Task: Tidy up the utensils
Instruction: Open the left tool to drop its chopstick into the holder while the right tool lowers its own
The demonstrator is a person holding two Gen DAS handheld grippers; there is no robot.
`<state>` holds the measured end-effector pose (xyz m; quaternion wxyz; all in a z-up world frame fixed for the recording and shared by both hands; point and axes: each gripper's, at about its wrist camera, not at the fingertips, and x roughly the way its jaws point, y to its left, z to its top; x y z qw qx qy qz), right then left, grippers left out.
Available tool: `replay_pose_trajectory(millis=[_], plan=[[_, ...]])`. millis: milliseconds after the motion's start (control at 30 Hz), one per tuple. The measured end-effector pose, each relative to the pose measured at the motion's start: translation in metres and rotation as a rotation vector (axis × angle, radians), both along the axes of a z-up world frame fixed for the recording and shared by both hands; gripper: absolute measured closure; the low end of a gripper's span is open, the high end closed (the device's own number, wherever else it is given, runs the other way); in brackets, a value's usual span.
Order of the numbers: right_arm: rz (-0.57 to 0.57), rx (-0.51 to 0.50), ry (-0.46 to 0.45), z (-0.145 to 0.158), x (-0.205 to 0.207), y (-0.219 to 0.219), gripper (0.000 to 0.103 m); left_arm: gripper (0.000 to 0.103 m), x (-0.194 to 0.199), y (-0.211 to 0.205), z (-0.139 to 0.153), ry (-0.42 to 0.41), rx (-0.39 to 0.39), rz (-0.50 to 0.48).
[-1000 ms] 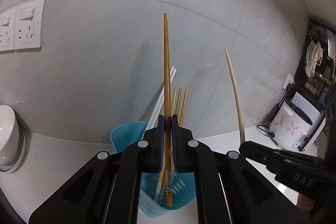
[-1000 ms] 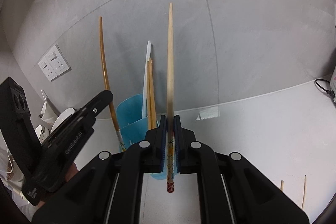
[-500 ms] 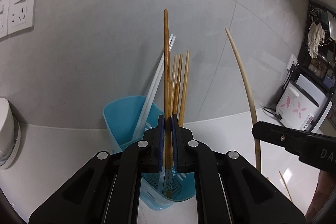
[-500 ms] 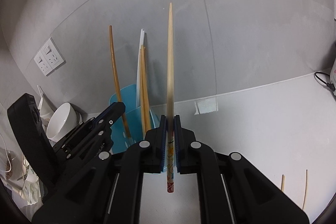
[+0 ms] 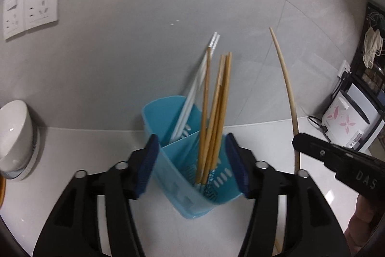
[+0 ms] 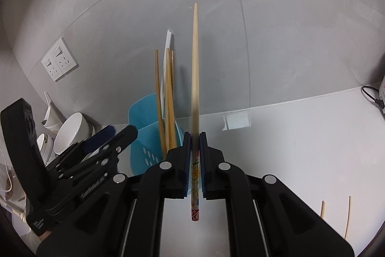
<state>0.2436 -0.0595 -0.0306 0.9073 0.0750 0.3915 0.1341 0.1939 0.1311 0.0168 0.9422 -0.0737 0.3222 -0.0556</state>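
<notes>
Soft even indoor light, fisheye-bent edges, dark corners, slight motion blur

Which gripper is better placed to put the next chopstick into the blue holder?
Right. The right gripper is shut on a pale chopstick held upright beside the blue holder; the left gripper is open and holds nothing.

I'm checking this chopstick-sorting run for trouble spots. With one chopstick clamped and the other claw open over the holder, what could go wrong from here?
The pale chopstick is clamped low in the right claw, with a long upper length free; it might pivot or strike the brown chopsticks on insertion.
The open left claw straddles the blue holder; a careless pull-out might tip it.
Two loose chopsticks lie near the counter's edge and could be swept off.
</notes>
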Motion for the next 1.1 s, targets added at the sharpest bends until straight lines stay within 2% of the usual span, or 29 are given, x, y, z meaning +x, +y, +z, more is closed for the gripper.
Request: replay_pose_trajectory(millis=[33, 133, 300, 500, 700, 833, 1100], plan=[[0.004, 0.003, -0.003, 0.001, 0.001, 0.002, 0.097, 0.027, -0.005, 0.003, 0.002, 0.001, 0.007, 0.020], [0.018, 0.012, -0.011, 0.005, 0.005, 0.008, 0.097, 0.017, -0.015, 0.012, 0.006, 0.019, 0.015, 0.047], [0.044, 0.021, -0.035, 0.011, 0.013, 0.022, 0.097, 0.006, -0.026, 0.025, 0.010, 0.061, 0.026, 0.077], [0.068, 0.035, -0.065, 0.014, 0.024, 0.041, 0.097, 0.006, -0.035, 0.037, 0.009, 0.093, 0.046, 0.108], [0.058, 0.067, -0.074, 0.002, 0.033, 0.053, 0.097, 0.006, -0.038, 0.048, 0.010, 0.116, 0.047, 0.135], [0.045, 0.054, -0.036, -0.014, 0.038, 0.059, 0.097, 0.006, -0.038, 0.056, 0.004, 0.140, 0.019, 0.136], [0.013, 0.031, 0.017, -0.042, 0.043, 0.061, 0.097, 0.006, -0.035, 0.068, -0.002, 0.158, 0.022, 0.167]])
